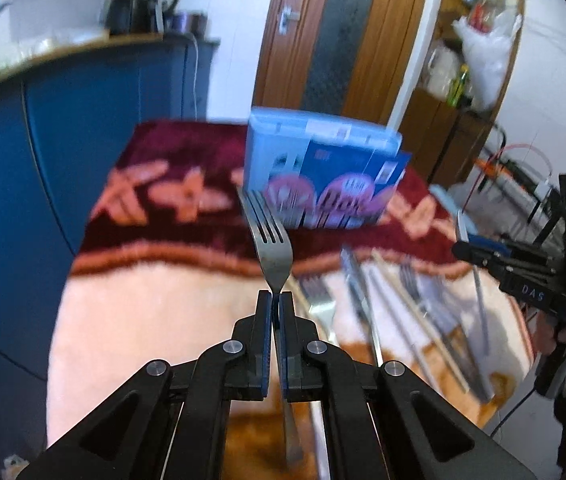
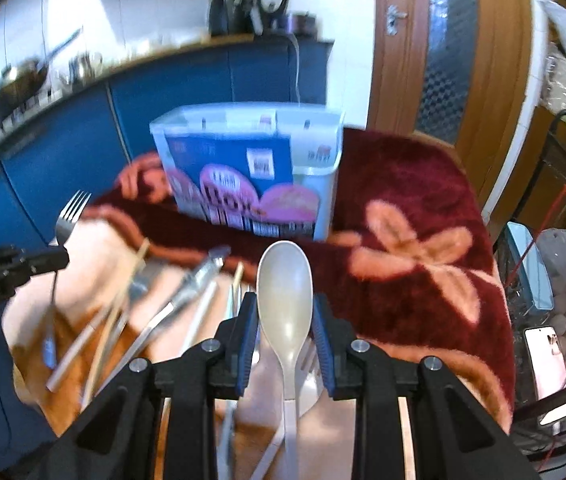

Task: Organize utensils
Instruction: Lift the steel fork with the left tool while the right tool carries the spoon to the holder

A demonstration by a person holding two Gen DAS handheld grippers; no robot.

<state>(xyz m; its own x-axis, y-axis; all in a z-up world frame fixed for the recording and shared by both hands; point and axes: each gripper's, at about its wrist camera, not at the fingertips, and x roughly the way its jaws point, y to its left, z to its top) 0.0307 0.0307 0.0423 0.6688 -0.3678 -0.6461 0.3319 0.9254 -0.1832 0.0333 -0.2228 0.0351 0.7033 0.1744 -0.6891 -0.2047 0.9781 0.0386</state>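
Little lettering is showing clearly on the grippers.
White letters "DAS" are standing on the right gripper (image 1: 459, 246) body; faint white print is running along the left gripper (image 2: 67, 255) body, blurred; the box (image 2: 243, 184) labels are smearing, unreadable.

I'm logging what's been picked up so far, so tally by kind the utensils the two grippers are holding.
Forks: 1, metal fork in the left gripper
Spoons: 1, pale spoon in the right gripper
Total: 2
The loose pile on the blanket is too blurred to count.
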